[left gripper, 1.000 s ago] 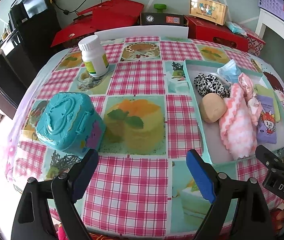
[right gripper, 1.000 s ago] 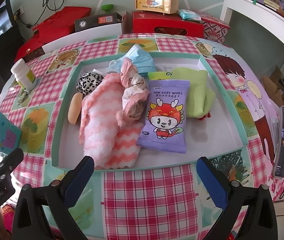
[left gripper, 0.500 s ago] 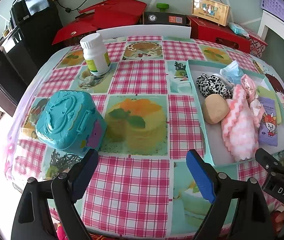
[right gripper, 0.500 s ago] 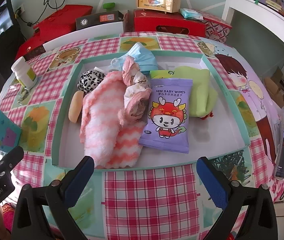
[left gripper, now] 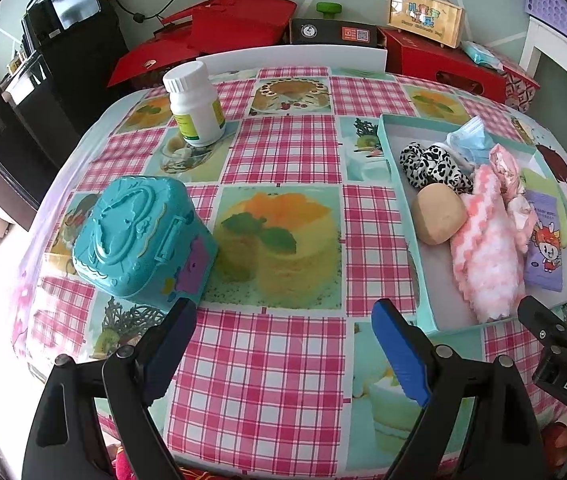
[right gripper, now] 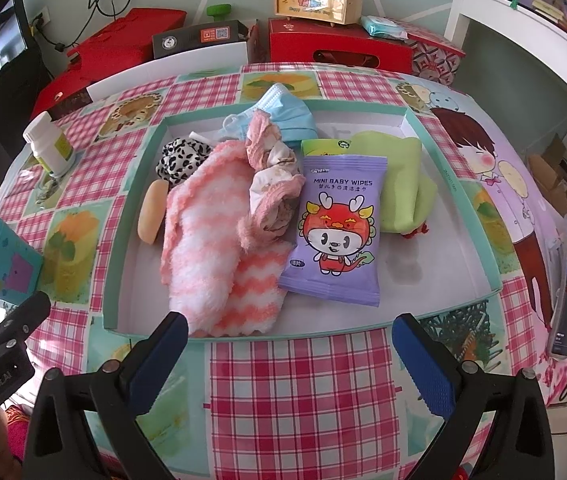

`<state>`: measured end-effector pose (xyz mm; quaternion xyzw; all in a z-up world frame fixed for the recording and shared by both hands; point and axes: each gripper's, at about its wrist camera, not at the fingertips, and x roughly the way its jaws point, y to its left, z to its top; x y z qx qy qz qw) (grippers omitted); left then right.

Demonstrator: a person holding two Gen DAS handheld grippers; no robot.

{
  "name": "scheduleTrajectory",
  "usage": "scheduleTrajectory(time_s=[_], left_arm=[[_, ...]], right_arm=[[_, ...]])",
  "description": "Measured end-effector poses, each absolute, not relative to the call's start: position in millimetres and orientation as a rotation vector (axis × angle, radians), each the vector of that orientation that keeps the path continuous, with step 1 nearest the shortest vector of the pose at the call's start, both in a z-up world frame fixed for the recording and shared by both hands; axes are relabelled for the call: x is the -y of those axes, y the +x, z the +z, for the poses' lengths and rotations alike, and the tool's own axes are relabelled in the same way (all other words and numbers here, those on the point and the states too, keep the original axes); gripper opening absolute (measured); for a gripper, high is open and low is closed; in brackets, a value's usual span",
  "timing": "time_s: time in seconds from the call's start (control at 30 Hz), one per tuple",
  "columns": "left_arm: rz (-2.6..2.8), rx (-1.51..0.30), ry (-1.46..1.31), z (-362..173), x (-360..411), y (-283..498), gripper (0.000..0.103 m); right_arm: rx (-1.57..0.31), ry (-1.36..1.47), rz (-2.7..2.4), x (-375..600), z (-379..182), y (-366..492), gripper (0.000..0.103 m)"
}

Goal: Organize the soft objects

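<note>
Both the left gripper point(left gripper: 283, 326) and right gripper point(right gripper: 289, 342) are hanging spread and empty; the soft objects are lying in the tray point(right gripper: 491, 276) just ahead of the right one, which is best dipping straight onto the pink cloth point(right gripper: 203, 248).

My left gripper point(left gripper: 283, 320) hangs wide open over the checked tablecloth point(left gripper: 283, 160), nothing between its 2 blue pads. Teal toy case point(left gripper: 143, 240) just beyond my left finger. White bottle point(left gripper: 195, 108) further back. Shallow teal tray point(left gripper: 407, 216) at right holds a pink fuzzy cloth point(left gripper: 487, 256), tan sponge point(left gripper: 439, 220), leopard-print fabric point(left gripper: 431, 164).
</note>
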<state>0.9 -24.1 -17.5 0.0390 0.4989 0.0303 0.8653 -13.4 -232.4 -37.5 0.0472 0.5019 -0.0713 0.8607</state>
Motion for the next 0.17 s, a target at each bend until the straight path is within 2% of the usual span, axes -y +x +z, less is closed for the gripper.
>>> scheduleTrajectory(time_s=[0.17], left_arm=[[0.059,-1.041,0.093,-17.5,25.1,0.2,0.09]], right_arm=[[-1.054,0.099,-0.149,233.0,-37.1,-13.4,0.103]])
